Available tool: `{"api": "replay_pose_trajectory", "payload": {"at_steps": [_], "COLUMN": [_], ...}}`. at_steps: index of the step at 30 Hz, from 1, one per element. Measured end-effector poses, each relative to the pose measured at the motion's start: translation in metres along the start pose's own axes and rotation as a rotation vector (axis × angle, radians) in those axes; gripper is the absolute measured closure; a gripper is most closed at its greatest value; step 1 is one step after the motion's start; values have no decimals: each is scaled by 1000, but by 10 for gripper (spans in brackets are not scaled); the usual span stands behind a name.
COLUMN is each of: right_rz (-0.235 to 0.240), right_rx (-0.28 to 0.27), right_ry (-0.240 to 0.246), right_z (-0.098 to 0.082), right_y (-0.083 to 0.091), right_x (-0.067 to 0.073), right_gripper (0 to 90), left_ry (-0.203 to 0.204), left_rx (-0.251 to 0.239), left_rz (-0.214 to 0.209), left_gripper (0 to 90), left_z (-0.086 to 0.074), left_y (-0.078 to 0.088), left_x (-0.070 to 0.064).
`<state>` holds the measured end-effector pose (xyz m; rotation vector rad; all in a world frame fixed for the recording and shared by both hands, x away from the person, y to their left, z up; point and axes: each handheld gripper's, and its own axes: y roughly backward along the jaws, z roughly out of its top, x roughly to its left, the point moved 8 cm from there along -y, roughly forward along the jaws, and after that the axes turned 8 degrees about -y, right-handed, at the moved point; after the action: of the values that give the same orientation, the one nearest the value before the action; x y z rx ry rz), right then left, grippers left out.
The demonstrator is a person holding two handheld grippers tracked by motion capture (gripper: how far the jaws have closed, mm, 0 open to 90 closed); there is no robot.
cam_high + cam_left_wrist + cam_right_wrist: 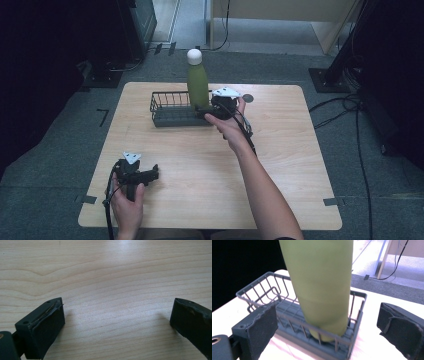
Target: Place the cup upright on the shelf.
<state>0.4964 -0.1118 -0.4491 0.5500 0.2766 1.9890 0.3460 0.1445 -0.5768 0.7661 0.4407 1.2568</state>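
**Bottle upright in the basket, right gripper open beside it**

The bottle (198, 82), green with a white cap, stood upright at the right end of the wire basket (167, 107), above the centre of the high view. Its long axis ran vertical, the base down among the basket's wires. In the right gripper view the bottle's body (322, 287) filled the upper middle of the frame, with the basket wall (259, 290) crossing in front of its foot.

The right gripper (212, 111) lay just to the right of the bottle, at the basket's right end. Its jaws were spread wide, one at the lower left and one at the lower right of its own view, and neither pad touched the bottle; nothing was pinched. The bottle stood straight ahead of the gap, slightly beyond the jaw tips.

The left gripper (145, 175) rested at the lower left of the high view, well apart from the basket, jaws likewise spread over bare table (112, 277) and holding nothing. The right hand was therefore much the nearer to the bottle.
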Motion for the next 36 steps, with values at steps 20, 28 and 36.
{"api": "replay_pose_trajectory", "payload": {"at_steps": [20, 28, 36], "right_rz": [-52, -63, -94], "right_rx": [32, 34, 42], "right_ry": [5, -20, -39], "right_z": [-56, -72, -90], "right_y": [46, 68, 89], "right_x": [-35, -48, -65], "right_gripper": [26, 27, 27], "left_ry": [-1, -1, -3], "left_rx": [-1, -1, 1], "left_rz": [0, 0, 0], "left_gripper": [1, 1, 1], "left_z": [0, 0, 0], "left_y": [0, 0, 0], "left_x": [0, 0, 0]}}
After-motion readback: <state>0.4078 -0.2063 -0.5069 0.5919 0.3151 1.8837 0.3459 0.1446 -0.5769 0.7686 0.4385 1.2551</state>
